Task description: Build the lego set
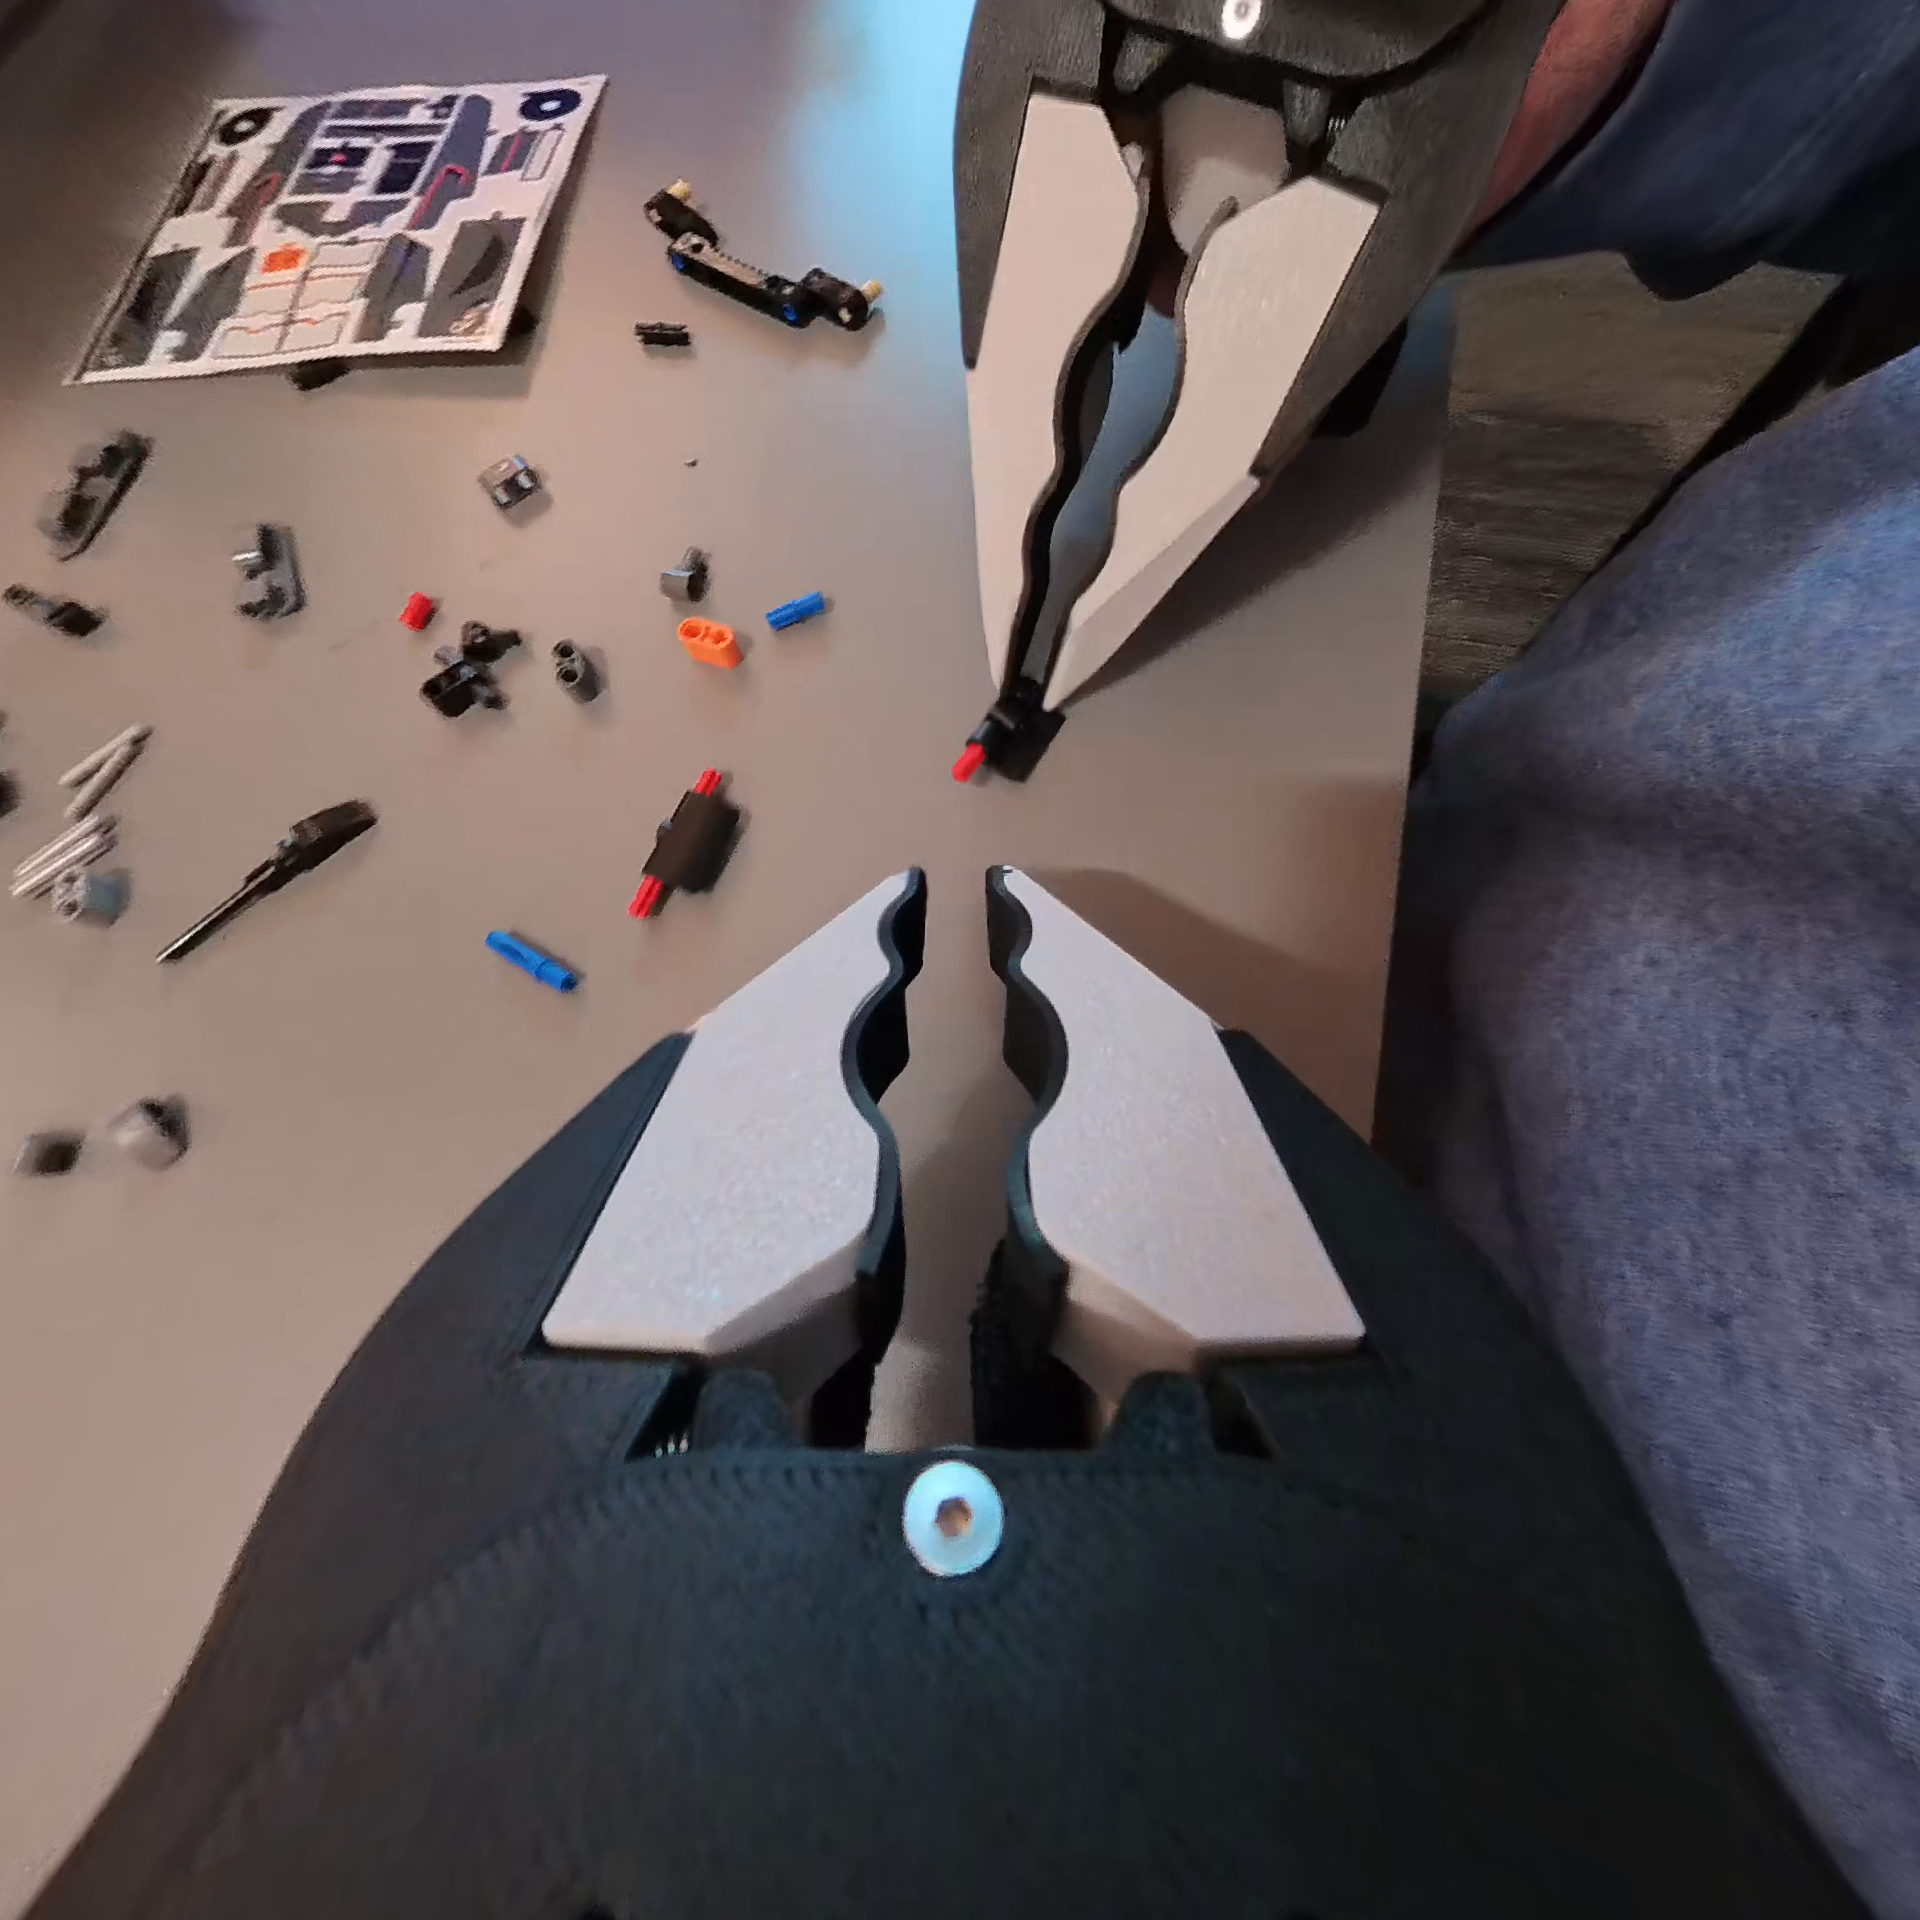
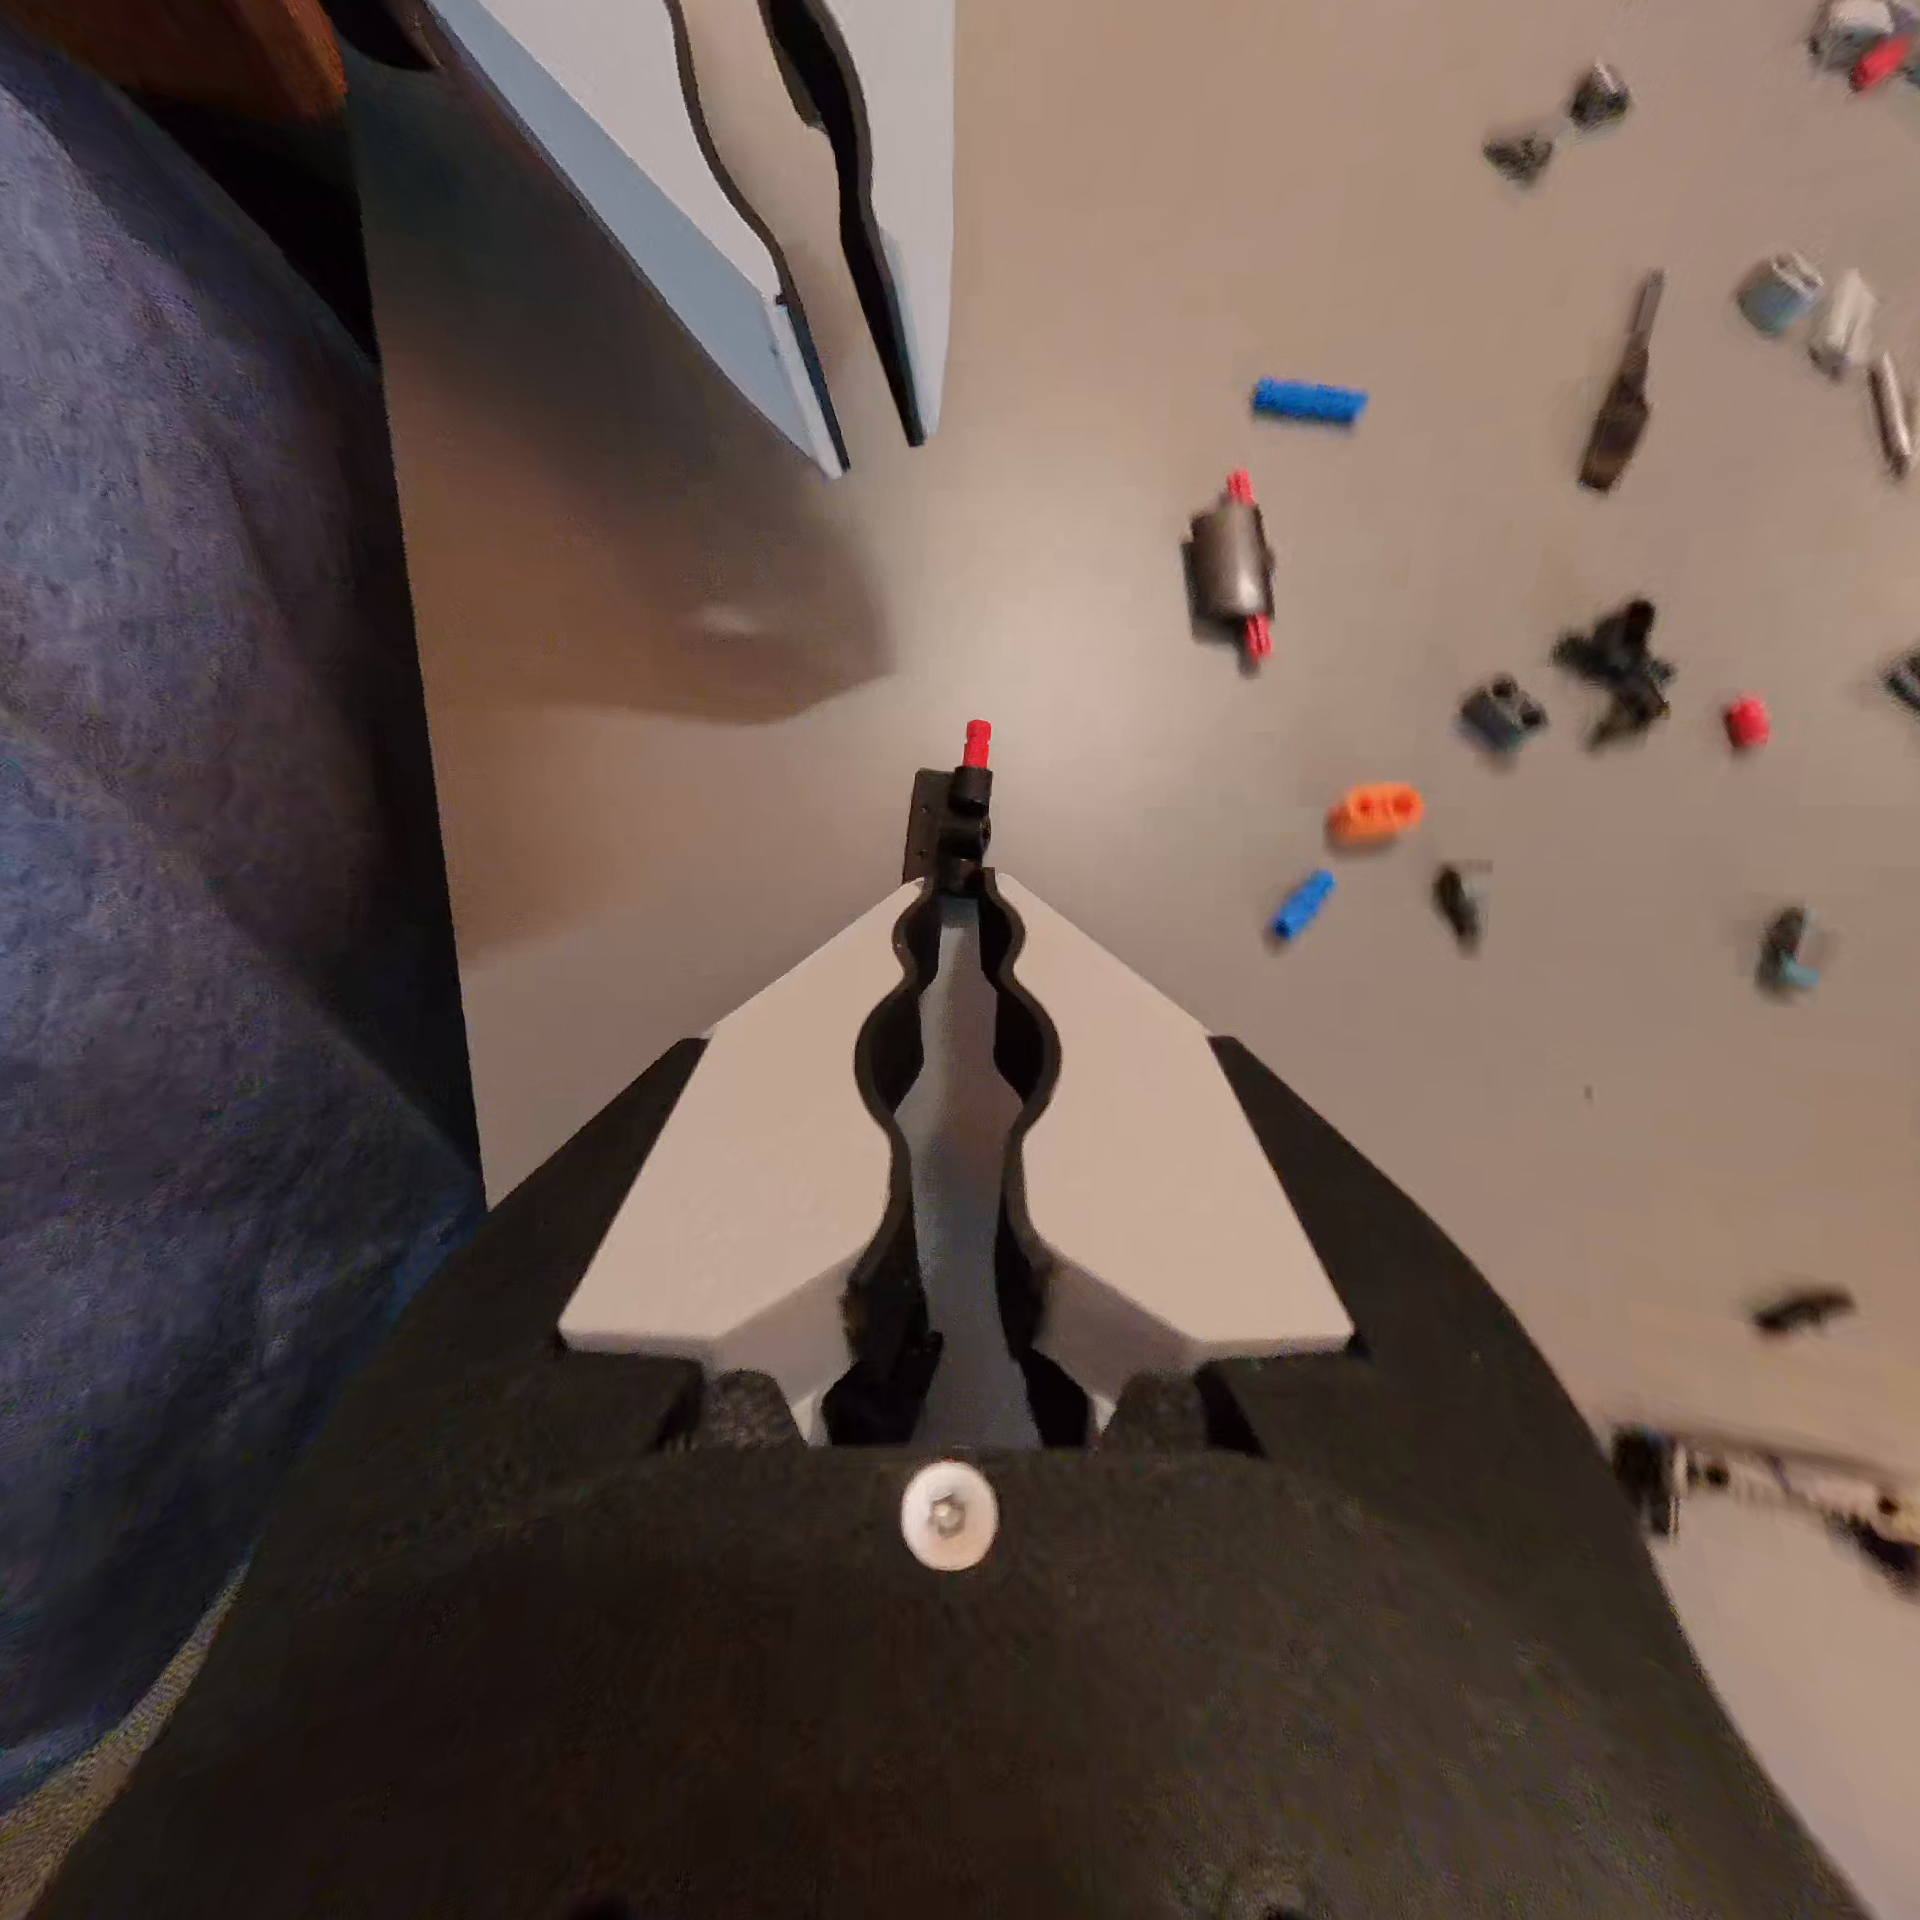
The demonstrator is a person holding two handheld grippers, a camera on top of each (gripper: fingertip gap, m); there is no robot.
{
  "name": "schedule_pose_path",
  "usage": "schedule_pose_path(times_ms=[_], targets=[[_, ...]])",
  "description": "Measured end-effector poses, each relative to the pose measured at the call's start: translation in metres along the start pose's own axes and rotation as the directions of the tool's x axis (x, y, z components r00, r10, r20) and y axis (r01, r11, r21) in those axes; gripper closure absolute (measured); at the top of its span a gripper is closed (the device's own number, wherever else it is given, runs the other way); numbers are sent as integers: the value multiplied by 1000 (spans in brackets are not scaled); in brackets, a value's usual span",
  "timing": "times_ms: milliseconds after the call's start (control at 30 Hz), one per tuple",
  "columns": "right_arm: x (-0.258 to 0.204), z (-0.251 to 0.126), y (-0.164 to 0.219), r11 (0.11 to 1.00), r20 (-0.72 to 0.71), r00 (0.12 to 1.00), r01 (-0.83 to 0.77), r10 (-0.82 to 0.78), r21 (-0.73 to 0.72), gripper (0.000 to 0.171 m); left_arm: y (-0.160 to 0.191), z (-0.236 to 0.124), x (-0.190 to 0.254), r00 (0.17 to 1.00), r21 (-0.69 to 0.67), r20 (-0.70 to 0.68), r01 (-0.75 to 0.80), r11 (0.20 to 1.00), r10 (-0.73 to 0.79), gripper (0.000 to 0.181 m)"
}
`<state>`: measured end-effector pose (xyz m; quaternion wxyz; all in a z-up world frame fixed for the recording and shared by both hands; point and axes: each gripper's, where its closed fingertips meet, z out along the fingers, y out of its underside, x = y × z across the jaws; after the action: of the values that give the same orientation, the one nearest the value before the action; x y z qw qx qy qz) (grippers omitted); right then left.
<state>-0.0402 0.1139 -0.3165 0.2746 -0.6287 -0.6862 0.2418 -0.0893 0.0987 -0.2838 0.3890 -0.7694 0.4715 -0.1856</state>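
lego bits litter grey table [image 1: 935, 520] (left gripper [image 1: 954, 878] parted, right gripper [image 2: 951, 883] clamping black piece [image 2: 951, 821]).

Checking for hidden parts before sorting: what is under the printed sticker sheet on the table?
A small black piece pokes out from under the near edge of the printed sticker sheet on the grey table. How far it extends, and anything else beneath, is covered.
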Motion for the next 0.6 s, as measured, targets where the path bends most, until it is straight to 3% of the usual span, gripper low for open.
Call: schedule_pose_path(times_ms=[33, 600], targets=[[-1, 6, -7, 1000, 13, 1000, 21, -21, 1, 166, 2, -5, -1, 1000, 1, 21, 3, 1000, -3, 171], [-10, 103, -113, 947, 192, 928, 319, -318, 27, 166, 62, -114, -45, 899, 45, 391, 196, 980, -198, 170]])
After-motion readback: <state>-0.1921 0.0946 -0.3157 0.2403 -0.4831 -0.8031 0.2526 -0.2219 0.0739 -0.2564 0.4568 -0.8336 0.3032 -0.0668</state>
